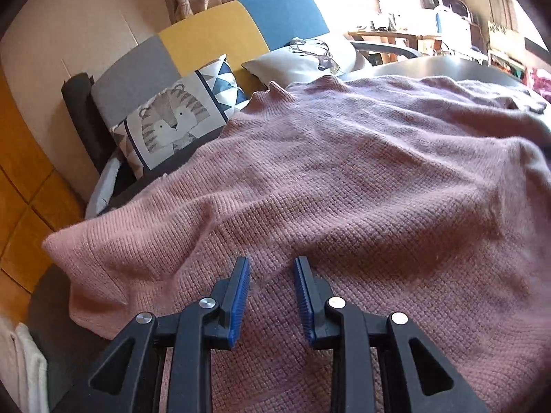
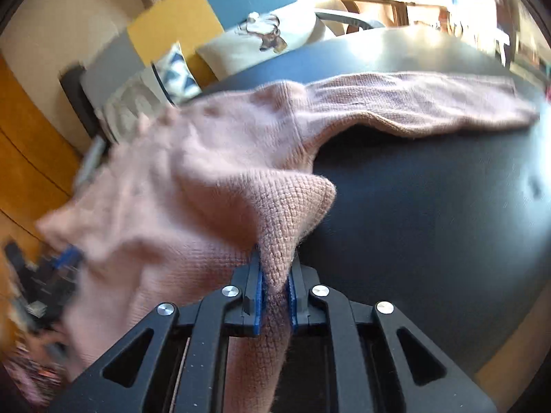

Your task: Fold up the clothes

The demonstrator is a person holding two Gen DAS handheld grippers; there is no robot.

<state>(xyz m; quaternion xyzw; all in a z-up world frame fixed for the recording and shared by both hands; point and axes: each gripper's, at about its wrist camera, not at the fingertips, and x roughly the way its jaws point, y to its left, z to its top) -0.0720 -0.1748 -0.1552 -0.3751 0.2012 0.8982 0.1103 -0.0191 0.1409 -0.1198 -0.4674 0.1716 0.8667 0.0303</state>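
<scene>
Your right gripper (image 2: 274, 284), low centre of its frame, is clamped on a pinched peak of the pink knitted sweater (image 2: 213, 186), fabric bunched between the blue pads (image 2: 257, 296). Your left gripper (image 1: 271, 275), bottom centre of its own view, stands with jaws parted, nothing between them, over the sweater's near edge. The sweater (image 1: 344, 186) lies spread across the dark table (image 2: 430, 206), one sleeve (image 2: 413, 103) stretched toward the upper right; patterned cushions (image 1: 179, 120) sit on the sofa at upper left. To fold cleanly, you would likely want a matching hold with the left before lifting, keeping both corners level so the knit does not drag or twist.
</scene>
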